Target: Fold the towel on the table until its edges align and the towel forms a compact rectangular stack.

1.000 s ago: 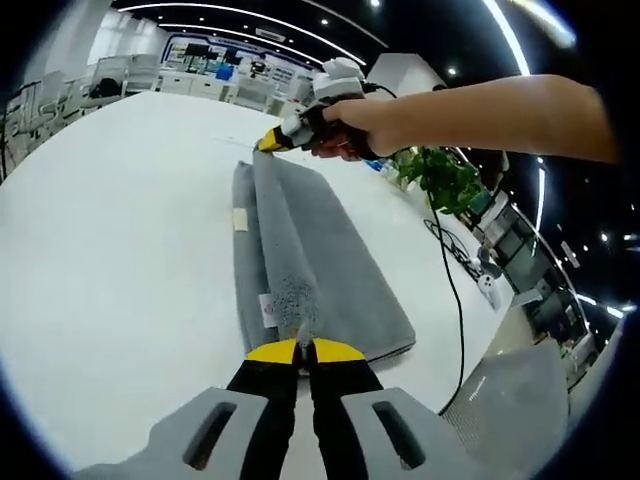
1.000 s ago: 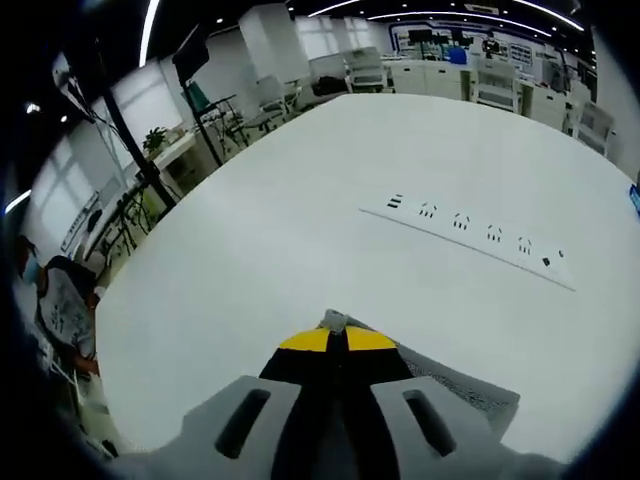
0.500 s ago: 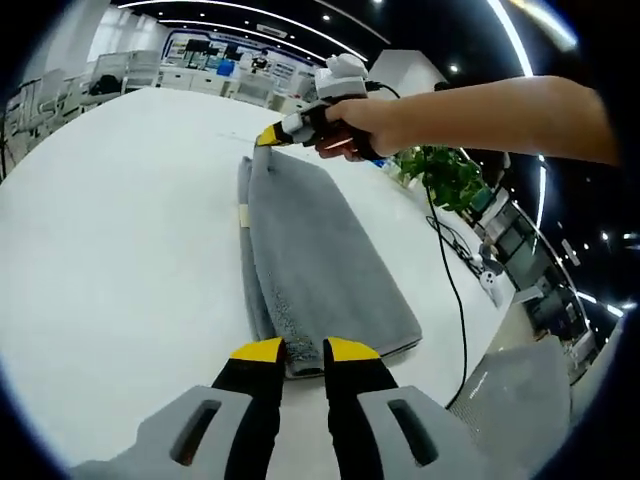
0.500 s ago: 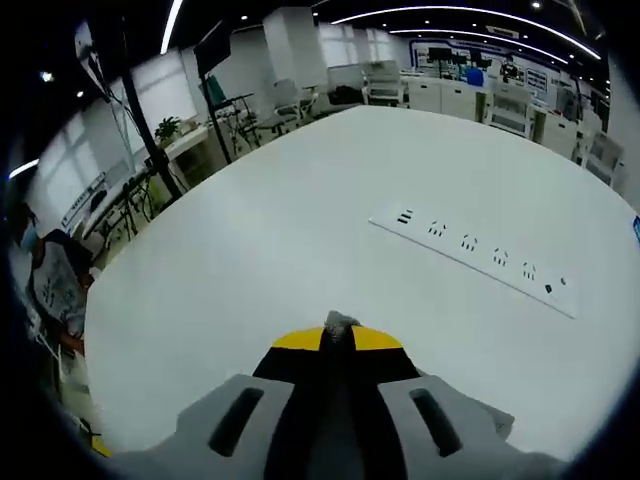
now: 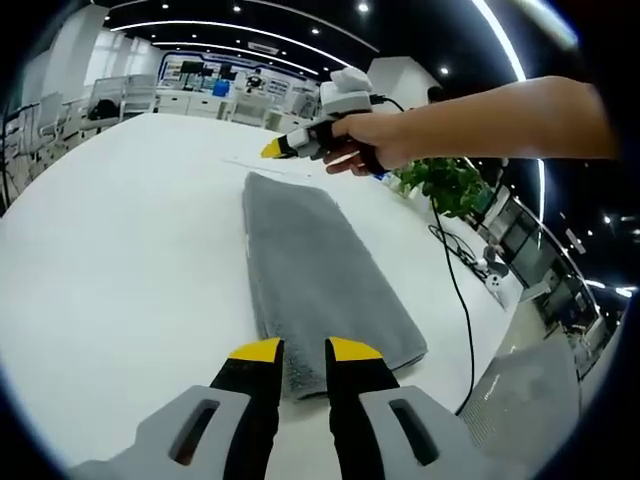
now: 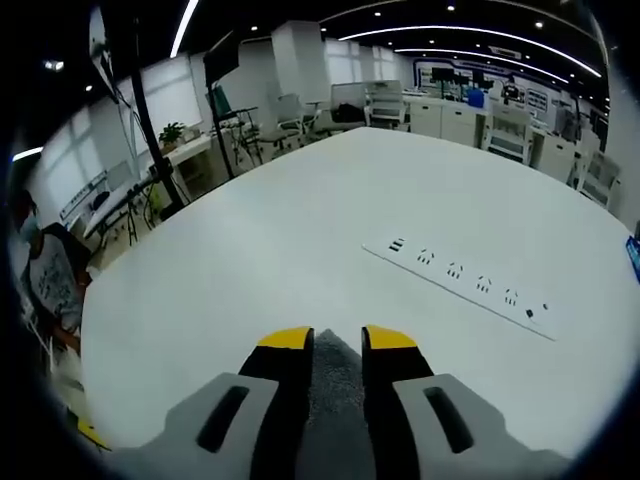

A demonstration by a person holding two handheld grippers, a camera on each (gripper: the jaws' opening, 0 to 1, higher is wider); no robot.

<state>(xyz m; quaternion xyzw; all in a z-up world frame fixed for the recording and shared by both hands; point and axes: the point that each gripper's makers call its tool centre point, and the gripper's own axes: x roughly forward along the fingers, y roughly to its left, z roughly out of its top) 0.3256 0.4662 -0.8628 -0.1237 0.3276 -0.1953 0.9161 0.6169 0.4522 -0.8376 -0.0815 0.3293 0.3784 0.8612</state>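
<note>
While both grippers are hanging over the two short ends of the towel, the scene is reading as follows.

Left gripper (image 5: pixel 295 349): its jaws are standing apart with a clear gap and are gripping nothing; the tips are hovering just over the near short end of the towel (image 5: pixel 315 275).

Right gripper (image 6: pixel 337 338): its jaws are parted too and are holding nothing; grey cloth (image 6: pixel 333 372) is showing in the gap between them, lying below and not pinched. In the left gripper view this gripper (image 5: pixel 283 148) is sitting in the person's hand (image 5: pixel 365 140) just above the far short end.

Towel: it is lying flat as a long, narrow grey strip on the white table (image 5: pixel 120 250), running from the near edge toward the far side, closer to the table's right edge than to its left. The long edges are looking fairly well matched.

Other things: a power strip (image 6: pixel 460 288) is lying on the table beyond the right gripper, well apart from the towel; a potted plant (image 5: pixel 440 180) and a black cable (image 5: pixel 458 290) are standing past the right edge.

Step in hand: a lengthwise fold is looking complete and both grippers are sitting free of the cloth.

Next move: probably a crosswise fold, which is calling for pinching one short end, lifting it and laying it square on the other.
</note>
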